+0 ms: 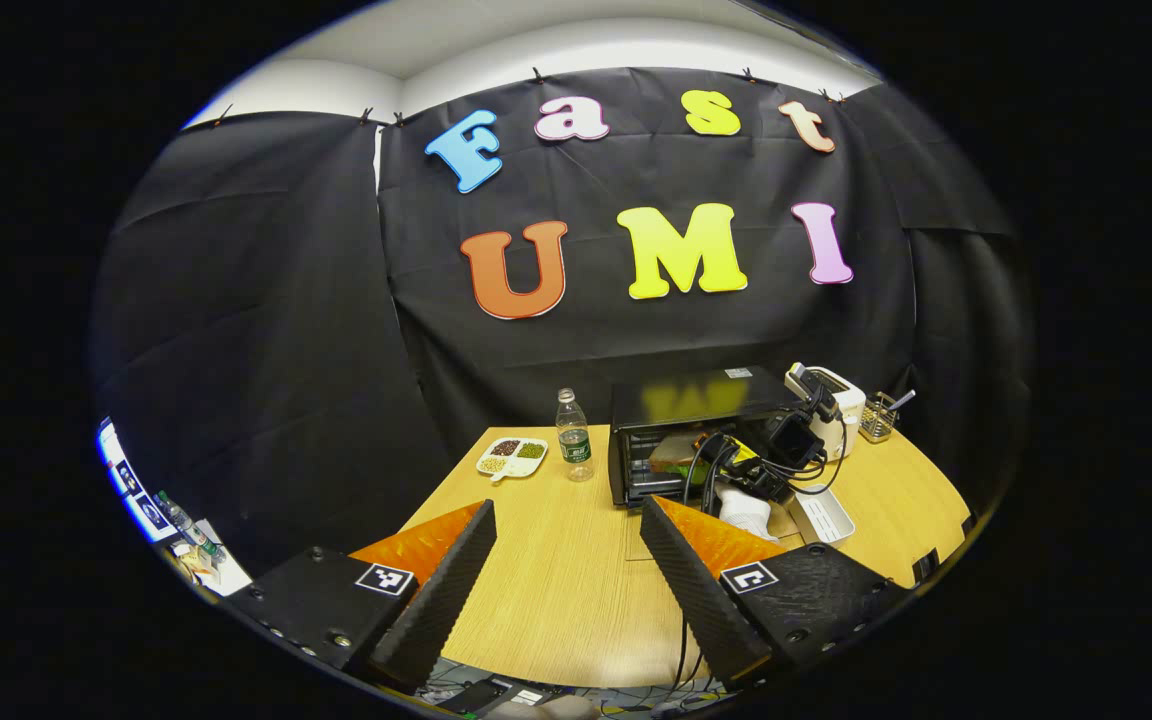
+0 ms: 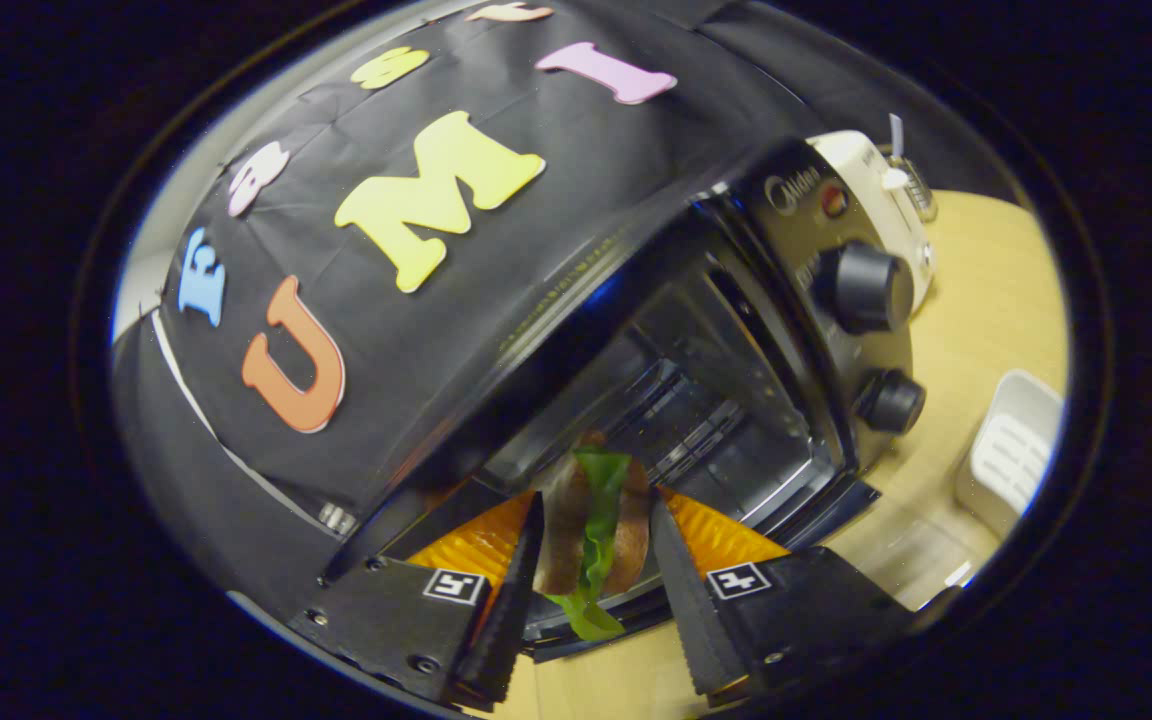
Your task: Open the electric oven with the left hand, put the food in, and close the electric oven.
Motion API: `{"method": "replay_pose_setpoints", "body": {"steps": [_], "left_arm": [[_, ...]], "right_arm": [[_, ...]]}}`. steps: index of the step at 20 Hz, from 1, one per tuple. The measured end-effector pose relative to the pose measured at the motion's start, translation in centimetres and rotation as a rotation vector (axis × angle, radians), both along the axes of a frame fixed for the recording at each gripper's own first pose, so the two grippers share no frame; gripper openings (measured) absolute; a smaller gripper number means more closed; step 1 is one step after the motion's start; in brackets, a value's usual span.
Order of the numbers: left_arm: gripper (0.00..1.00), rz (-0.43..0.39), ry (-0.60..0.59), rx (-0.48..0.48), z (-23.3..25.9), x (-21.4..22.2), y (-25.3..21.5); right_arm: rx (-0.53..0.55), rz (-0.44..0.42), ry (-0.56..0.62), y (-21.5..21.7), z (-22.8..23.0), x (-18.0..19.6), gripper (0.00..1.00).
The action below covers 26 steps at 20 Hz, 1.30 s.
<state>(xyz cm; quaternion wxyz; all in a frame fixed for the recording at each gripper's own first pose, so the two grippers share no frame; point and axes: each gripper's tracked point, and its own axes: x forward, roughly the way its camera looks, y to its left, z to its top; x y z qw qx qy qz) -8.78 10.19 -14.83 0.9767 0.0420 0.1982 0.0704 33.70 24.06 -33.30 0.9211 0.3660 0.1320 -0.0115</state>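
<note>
Right gripper had the sandwich pinched between its two fingers, jaws closed in on the bread from both sides, with a bit of green lettuce hanging out the bottom toward the camera. Straight ahead of it was the oven, door already down, and the sandwich sat right at the mouth of the cavity with the wire rack behind it. Whole view was tilted, so the oven looked like it was leaning. Off to the right of the fingers were the oven's two knobs, and past those a white tray on the table.

Left gripper was hanging back over the table, jaws wide apart and holding nothing, just bare wood between the fingers. From there the oven was up ahead and a bit right, with the right gripper and the gloved hand holding it parked in front of the opening, cables trailing off it. A water bottle stood just left of the oven, and left of that a small divided dish with beans or something in it. A white toaster sat beyond the oven on the right, next to a little wire holder. The white tray was nearer, right of the hand.
</note>
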Motion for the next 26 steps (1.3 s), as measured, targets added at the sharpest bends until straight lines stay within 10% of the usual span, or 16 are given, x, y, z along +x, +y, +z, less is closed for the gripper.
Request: {"method": "replay_pose_setpoints", "body": {"steps": [5,15,16,26], "left_arm": [[0.96,0.003,-0.015,-0.021,0.5,0.5,-0.2],[0.96,0.003,-0.123,-0.043,3.9,1.8,-0.9],[0.96,0.001,-0.135,-0.044,4.2,2.0,-1.0],[0.95,-0.079,-0.193,-0.063,4.8,4.2,-5.1]], "right_arm": [[-0.155,0.045,0.002,-1.3,1.1,-2.4,1.0],[-0.539,0.227,-0.16,-6.0,14.2,-16.1,0.89],[-0.555,0.225,-0.175,-7.2,15.9,-17.6,1.0],[-0.653,0.08,-0.225,-20.1,25.4,-27.0,0.89]]}}
